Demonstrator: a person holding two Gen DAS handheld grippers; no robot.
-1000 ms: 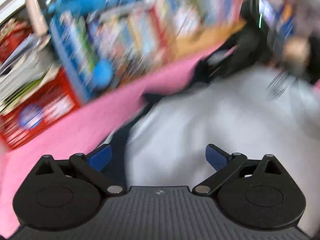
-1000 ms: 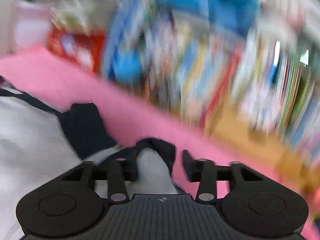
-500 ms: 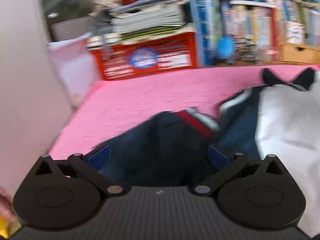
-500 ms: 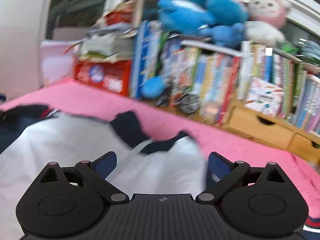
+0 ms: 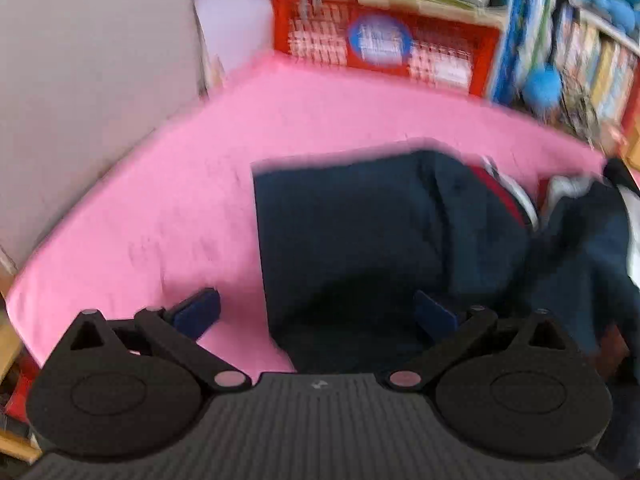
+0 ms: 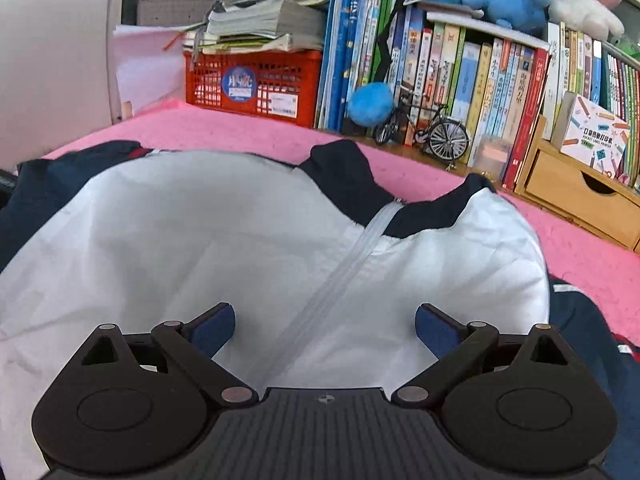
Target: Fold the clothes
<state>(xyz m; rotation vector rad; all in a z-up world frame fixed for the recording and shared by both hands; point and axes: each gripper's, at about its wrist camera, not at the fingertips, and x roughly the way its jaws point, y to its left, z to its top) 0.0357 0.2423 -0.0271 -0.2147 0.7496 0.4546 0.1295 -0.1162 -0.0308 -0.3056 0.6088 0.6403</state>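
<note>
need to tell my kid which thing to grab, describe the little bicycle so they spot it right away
Look at the long row of upright books behind the pink surface. At their foot, right of the red crate and the blue pompom, stands the model bicycle. It is the only black wire-thin thing with two spoked wheels.

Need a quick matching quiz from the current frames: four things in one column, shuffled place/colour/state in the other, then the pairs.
Things:
1. left gripper
2. jacket zipper
3. red crate
4. toy bicycle

Descriptions:
A. holds a stack of papers on top
B. stands in front of the books
C. open, above the navy sleeve edge
D. runs down the white front

Pairs: 1-C, 2-D, 3-A, 4-B
</note>
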